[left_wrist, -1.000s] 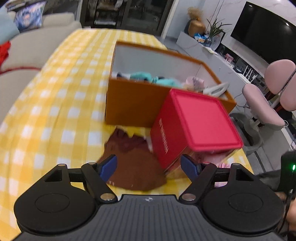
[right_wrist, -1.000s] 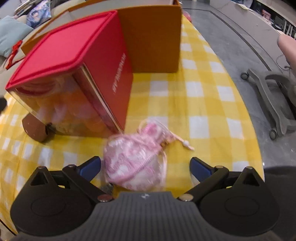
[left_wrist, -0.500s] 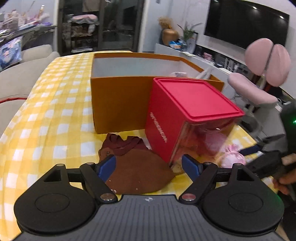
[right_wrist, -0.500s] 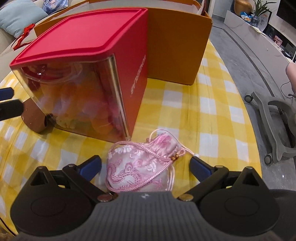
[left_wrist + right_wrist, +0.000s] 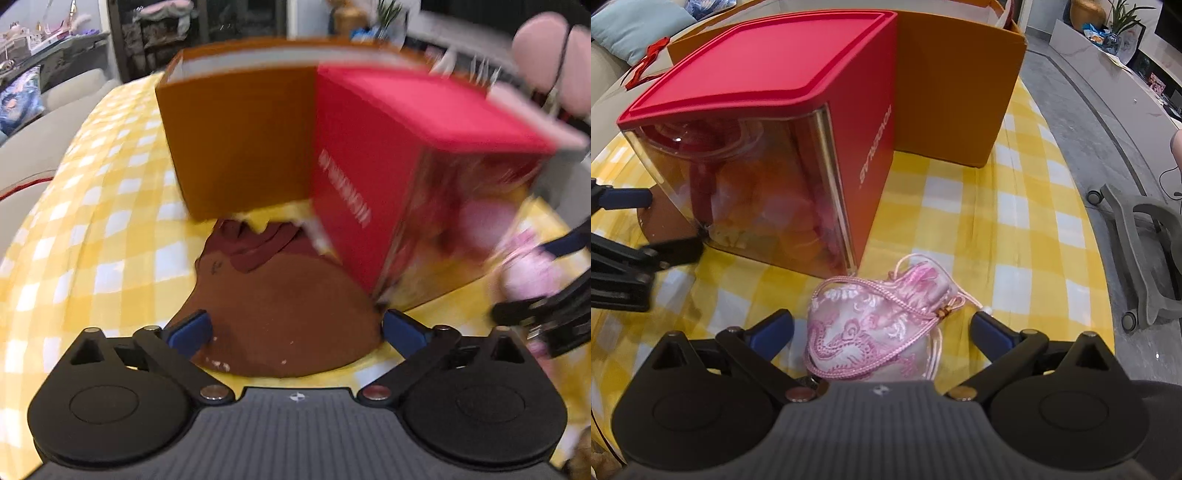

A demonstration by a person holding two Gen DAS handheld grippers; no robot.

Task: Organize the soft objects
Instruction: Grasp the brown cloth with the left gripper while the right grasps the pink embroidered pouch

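Note:
A brown cloth pouch [image 5: 280, 314] lies on the yellow checked tablecloth [image 5: 92, 221] between the open fingers of my left gripper [image 5: 295, 332], low over it. A pink embroidered drawstring pouch [image 5: 875, 328] lies between the open fingers of my right gripper [image 5: 882, 328]; it also shows blurred in the left wrist view [image 5: 528, 269]. Behind both stands a red-lidded container with clear sides [image 5: 768, 147], also seen in the left wrist view [image 5: 406, 166]. An open orange box [image 5: 236, 140] stands behind that.
The table's right edge drops to a grey floor with an office chair base [image 5: 1137, 251]. A beige sofa with cushions [image 5: 29, 122] lies beyond the table on the left. The left gripper's finger [image 5: 624, 199] reaches in beside the container.
My left gripper has dropped lower and closer, so the brown pouch now sits between its fingers. My right gripper has edged forward around the pink pouch. Both stay open.

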